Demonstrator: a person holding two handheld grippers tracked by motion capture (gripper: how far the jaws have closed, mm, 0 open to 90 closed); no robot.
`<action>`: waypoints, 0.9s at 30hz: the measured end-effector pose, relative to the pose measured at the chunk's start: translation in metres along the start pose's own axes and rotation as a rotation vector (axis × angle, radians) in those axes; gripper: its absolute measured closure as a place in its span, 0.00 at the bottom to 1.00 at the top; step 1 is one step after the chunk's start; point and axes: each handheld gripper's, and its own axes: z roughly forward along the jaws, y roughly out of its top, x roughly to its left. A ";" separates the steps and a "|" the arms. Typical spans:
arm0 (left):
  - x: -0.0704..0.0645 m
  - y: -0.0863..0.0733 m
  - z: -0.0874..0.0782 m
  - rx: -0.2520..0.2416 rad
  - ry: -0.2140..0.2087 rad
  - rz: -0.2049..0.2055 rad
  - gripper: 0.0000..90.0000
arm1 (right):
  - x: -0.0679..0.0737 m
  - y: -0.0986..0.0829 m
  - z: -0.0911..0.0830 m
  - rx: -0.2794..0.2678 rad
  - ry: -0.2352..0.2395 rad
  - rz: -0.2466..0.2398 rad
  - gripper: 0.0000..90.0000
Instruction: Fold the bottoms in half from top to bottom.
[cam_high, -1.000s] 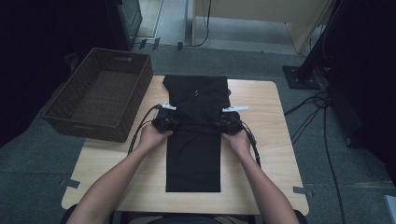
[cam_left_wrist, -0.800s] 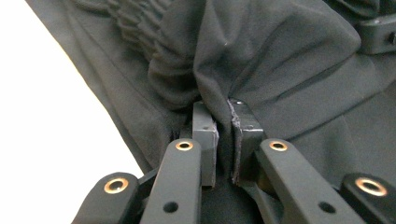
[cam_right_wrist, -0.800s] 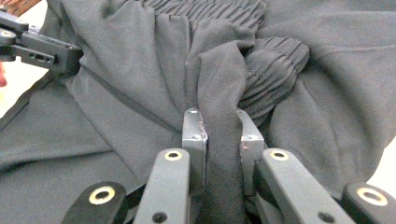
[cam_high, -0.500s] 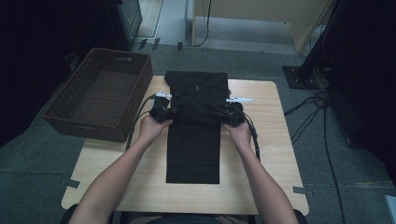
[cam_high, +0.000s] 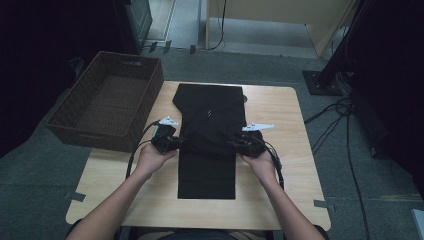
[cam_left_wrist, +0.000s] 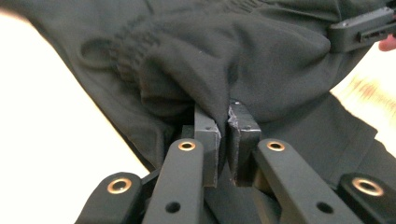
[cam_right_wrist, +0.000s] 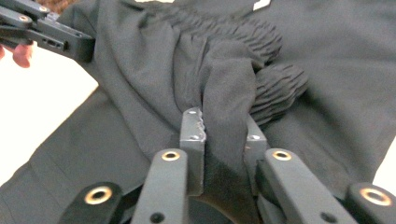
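I am clamping the black garment (cam_high: 207, 135) with both tools: the left gripper (cam_left_wrist: 223, 140) is pinching a fold at the garment's left edge, the right gripper (cam_right_wrist: 223, 149) a bunched fold at its right edge. The garment is lying lengthwise on the wooden table (cam_high: 295, 165), standing on grey floor (cam_high: 35, 185). A wicker basket (cam_high: 107, 102) is sitting at the table's left corner.

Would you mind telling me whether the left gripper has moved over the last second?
Yes. The left gripper, shut on the black garment, first moved up the table, then drew back toward the person's edge, judged against the wicker basket.
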 end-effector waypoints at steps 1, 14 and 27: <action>0.001 -0.001 0.001 0.008 -0.007 -0.006 0.90 | -0.001 -0.002 0.001 0.000 -0.001 -0.005 0.81; 0.029 0.007 -0.027 -0.011 -0.045 -0.088 0.72 | -0.022 0.005 -0.030 -0.069 0.020 -0.003 0.57; 0.058 0.010 0.016 0.050 -0.029 -0.146 1.00 | -0.053 0.004 0.010 0.025 -0.023 0.093 0.94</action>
